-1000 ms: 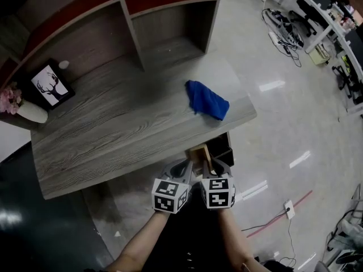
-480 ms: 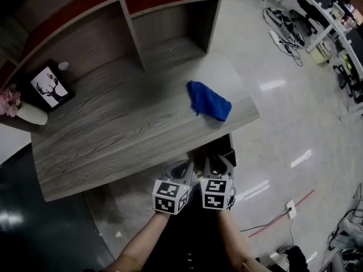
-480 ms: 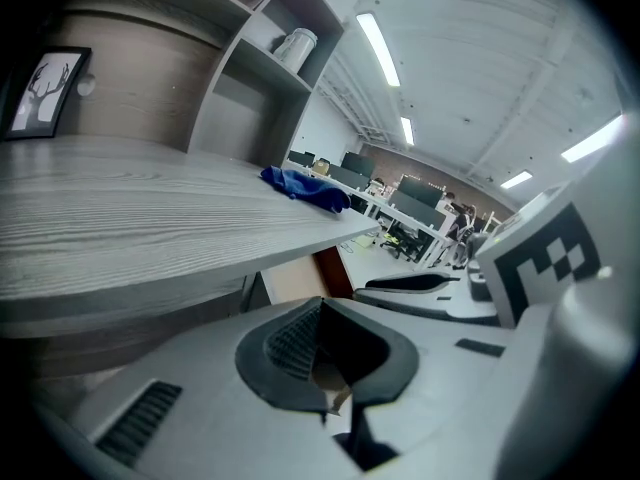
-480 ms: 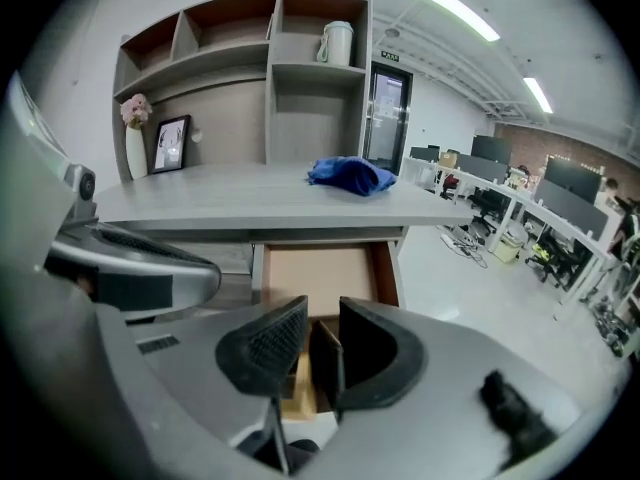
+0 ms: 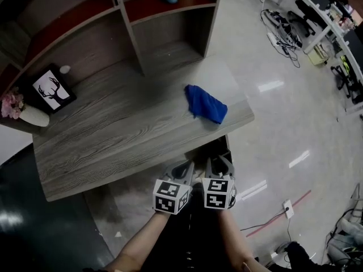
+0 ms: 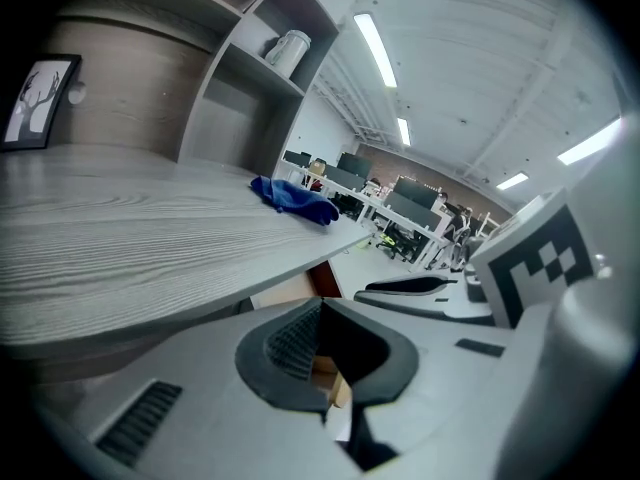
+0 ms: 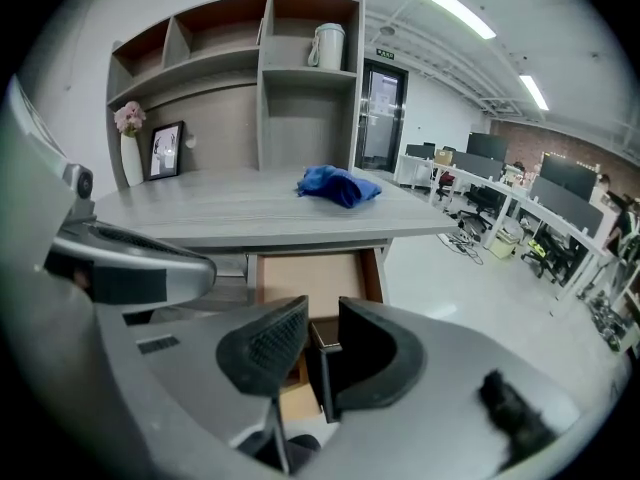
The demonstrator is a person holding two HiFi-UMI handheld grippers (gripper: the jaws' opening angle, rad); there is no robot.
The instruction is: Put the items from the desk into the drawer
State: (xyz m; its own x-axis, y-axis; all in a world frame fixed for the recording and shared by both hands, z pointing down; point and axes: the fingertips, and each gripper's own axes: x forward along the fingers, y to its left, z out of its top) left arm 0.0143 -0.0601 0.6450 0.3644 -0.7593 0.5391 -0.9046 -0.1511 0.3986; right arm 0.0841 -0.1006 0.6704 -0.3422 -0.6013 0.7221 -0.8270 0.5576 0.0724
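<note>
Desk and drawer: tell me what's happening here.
A person holds a two-jaw gripper in each hand at the front edge of the desk. The drawer under it stands pulled open. The right gripper has just been opening its jaws. The drawer's front shows between them, but the pads do not press on it. The left gripper is shut and empty beside it. The blue cloth lies on the desk top, not yet put into the drawer.
</note>
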